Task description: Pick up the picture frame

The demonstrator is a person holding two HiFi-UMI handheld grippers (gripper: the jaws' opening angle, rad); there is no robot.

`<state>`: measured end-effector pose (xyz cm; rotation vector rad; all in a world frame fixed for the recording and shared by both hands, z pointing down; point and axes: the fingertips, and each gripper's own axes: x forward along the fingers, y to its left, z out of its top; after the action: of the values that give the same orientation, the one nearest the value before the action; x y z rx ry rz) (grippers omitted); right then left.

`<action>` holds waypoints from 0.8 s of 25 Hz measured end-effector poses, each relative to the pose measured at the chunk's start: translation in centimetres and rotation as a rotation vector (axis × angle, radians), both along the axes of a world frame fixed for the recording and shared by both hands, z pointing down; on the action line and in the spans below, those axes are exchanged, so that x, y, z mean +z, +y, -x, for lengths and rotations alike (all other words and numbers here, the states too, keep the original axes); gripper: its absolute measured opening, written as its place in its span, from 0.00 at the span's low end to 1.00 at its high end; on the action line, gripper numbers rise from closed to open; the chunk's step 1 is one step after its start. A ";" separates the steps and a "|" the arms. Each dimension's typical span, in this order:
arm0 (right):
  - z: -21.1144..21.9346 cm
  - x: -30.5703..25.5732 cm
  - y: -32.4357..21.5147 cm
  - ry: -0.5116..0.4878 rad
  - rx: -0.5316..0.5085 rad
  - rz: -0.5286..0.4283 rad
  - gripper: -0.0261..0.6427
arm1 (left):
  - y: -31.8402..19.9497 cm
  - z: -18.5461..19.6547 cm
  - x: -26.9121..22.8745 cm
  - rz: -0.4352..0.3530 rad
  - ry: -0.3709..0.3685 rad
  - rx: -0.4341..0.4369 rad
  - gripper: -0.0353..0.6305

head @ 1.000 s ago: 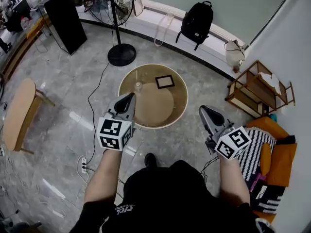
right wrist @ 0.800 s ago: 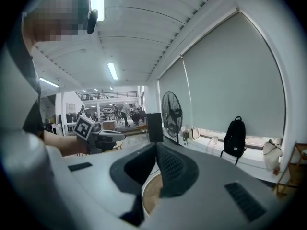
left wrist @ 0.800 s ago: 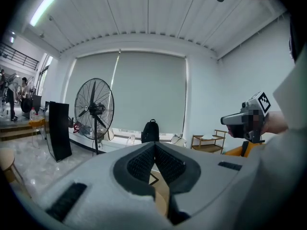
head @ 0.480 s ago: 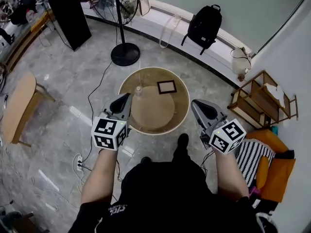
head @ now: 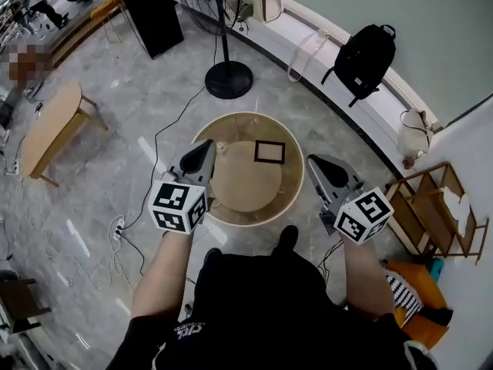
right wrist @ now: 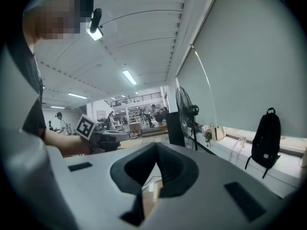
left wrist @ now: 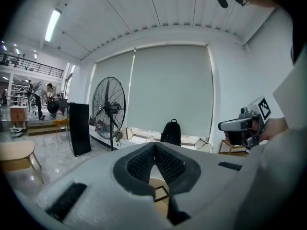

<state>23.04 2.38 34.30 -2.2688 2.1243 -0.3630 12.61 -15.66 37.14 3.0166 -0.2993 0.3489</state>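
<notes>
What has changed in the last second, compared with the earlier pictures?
The person stepped nearer to the round table; the left tongs and right tongs now flank its near rim. Nothing was gripped or released. The picture frame lies unmoved on the table; both tongs stay shut, empty.

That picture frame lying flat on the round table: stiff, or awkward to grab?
The picture frame looks thin and rigid, probably light. Lying flat on the round table, its low edges likely offer little grip; it may slide.
</notes>
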 end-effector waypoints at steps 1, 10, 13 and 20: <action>-1.5 0.5 0.7 -0.010 -0.017 0.009 0.05 | 0.8 -1.0 -0.1 0.000 0.001 -0.017 0.07; -6.1 4.2 1.6 -0.052 -0.143 0.073 0.05 | 3.6 -3.4 1.7 0.031 -0.054 -0.142 0.07; -5.6 4.8 0.5 -0.050 -0.160 0.097 0.05 | 2.7 -2.0 2.4 0.042 -0.052 -0.169 0.07; -2.7 6.0 -2.8 -0.031 -0.189 0.172 0.08 | 0.2 1.1 5.2 0.098 -0.046 -0.180 0.07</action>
<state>25.74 -0.45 40.27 -2.1306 2.3848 -0.6028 11.47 -15.44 42.32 2.8612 -0.5360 0.4055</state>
